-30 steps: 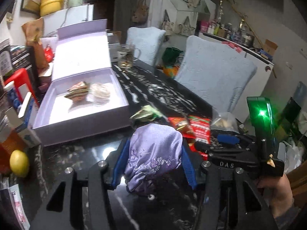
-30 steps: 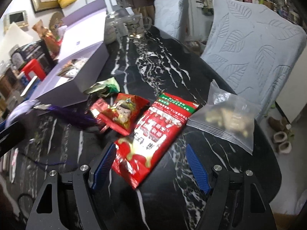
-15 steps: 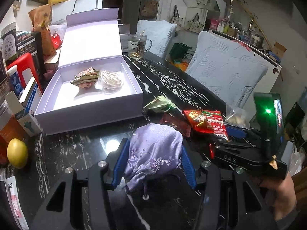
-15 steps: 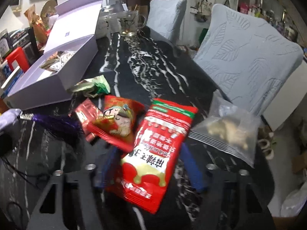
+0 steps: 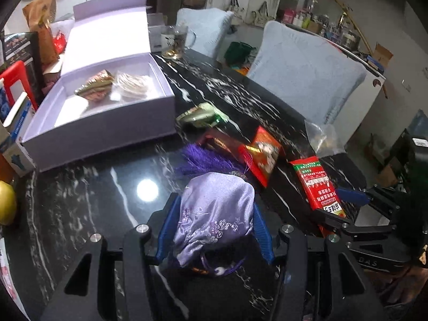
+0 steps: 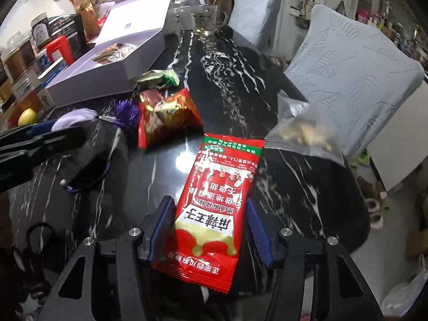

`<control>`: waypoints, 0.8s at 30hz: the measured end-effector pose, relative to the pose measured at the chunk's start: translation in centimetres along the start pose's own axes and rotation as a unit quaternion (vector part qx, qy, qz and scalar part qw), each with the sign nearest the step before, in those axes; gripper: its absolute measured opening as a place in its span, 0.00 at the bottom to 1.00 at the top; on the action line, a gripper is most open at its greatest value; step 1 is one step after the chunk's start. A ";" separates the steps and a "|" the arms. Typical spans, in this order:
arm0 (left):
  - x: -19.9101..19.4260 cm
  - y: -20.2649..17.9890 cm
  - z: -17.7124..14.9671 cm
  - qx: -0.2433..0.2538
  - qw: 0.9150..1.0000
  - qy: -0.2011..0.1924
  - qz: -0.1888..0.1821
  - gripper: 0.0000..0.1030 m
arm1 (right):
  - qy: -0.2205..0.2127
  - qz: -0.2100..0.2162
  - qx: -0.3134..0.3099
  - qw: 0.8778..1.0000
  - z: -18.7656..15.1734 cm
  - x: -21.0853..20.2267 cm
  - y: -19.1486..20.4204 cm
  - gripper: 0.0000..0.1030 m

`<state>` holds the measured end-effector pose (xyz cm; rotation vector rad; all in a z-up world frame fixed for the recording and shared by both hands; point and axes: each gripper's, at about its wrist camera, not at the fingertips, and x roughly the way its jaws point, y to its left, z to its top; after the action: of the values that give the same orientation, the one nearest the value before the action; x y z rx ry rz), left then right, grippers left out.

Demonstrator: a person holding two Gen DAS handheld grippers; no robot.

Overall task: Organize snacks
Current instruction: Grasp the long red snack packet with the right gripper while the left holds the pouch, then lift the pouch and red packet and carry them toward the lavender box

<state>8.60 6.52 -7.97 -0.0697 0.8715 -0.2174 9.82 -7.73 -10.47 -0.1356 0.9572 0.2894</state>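
Observation:
My left gripper (image 5: 214,226) is shut on a lilac embroidered pouch (image 5: 214,211) just above the black marble table (image 5: 93,187); its purple tassel (image 5: 208,160) trails ahead. My right gripper (image 6: 210,227) is shut on a long red snack packet (image 6: 216,200), whose near end hangs over the fingers. The left wrist view shows that packet (image 5: 317,184) in the right gripper (image 5: 338,208) at the right. An open lilac box (image 5: 107,125) holding two wrapped snacks stands to the far left.
On the table lie a red cartoon packet (image 6: 168,117), a green-gold packet (image 6: 157,79), a dark red packet (image 5: 219,141) and a clear bag (image 6: 302,133). A glass mug (image 5: 175,40) stands behind the box. A lemon (image 5: 5,203) and cartons crowd the left edge; chairs (image 6: 347,61) line the far side.
The right gripper's jaws closed on the long red packet and pulled it clear of the other packets. The left gripper sank toward the table with the pouch still in it.

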 end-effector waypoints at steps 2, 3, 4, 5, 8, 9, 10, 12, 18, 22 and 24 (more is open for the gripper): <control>0.4 0.0 -0.4 -0.001 1.000 0.007 -0.001 0.50 | 0.002 -0.007 -0.001 1.000 -0.3 -0.1 0.0 0.70; 0.6 0.0 -0.6 -0.002 1.000 0.012 -0.001 0.50 | 0.004 -0.014 -0.001 1.000 -0.4 0.1 0.0 0.79; 0.7 0.0 -0.7 -0.003 1.000 0.016 -0.001 0.50 | 0.000 -0.014 0.004 1.000 -0.3 0.3 -0.1 0.80; 0.8 -0.1 -0.9 -0.004 1.000 0.018 -0.002 0.50 | -0.004 -0.015 0.007 1.000 -0.3 0.4 -0.1 0.82; 1.0 -0.2 -1.1 -0.004 1.000 0.019 0.001 0.50 | -0.009 -0.018 0.009 1.000 -0.1 0.7 0.0 0.86; 0.9 -0.2 -1.1 -0.004 1.000 0.019 0.002 0.51 | -0.010 -0.019 0.010 1.000 0.0 0.7 0.0 0.87; 1.0 -0.2 -1.2 -0.003 1.000 0.018 0.004 0.51 | -0.011 -0.020 0.012 1.000 0.0 0.8 0.0 0.88; 1.0 -0.3 -1.2 0.000 1.000 0.018 0.008 0.51 | -0.014 -0.021 0.014 1.000 0.0 0.8 0.0 0.88; 1.9 -0.9 -1.6 0.009 0.999 0.031 0.030 0.64 | -0.026 -0.024 0.019 0.999 -0.3 0.7 0.1 0.88; 2.2 -1.7 -1.9 0.037 0.998 0.030 0.050 0.67 | -0.031 -0.026 0.020 0.999 -0.4 0.7 0.1 0.88; 2.1 -1.7 -2.0 0.039 0.998 0.027 0.047 0.68 | -0.033 -0.026 0.019 0.999 -0.4 0.7 0.0 0.88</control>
<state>8.12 4.46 -10.63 0.0495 0.9170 -0.1664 9.82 -7.67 -11.27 -0.1141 0.8925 0.2267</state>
